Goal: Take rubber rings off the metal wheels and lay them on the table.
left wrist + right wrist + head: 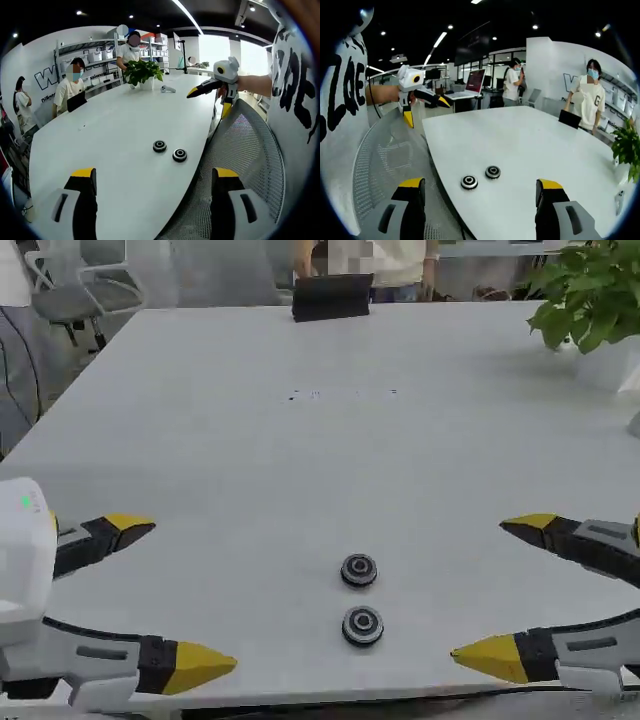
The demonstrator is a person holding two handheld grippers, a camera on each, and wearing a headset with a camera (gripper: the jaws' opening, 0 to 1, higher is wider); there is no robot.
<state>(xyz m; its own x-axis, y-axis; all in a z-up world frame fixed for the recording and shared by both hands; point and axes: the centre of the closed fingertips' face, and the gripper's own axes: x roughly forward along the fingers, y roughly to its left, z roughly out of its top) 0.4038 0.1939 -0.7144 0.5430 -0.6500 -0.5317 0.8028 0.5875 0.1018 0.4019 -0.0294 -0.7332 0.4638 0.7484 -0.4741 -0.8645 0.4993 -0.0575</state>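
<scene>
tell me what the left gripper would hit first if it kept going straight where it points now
Probably the nearer metal wheel, with the second wheel just beside it; both lie almost dead ahead. How high the left gripper rides above the table is unclear, so it might pass over them.

Bright even ceiling lighting, soft faint shadows, slight blur, fisheye-warped edges

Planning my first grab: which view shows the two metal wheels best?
Head view: far wheel and near wheel sit at lower centre, seen from above, clearly apart. Both gripper views show them smaller and obliquely.
</scene>
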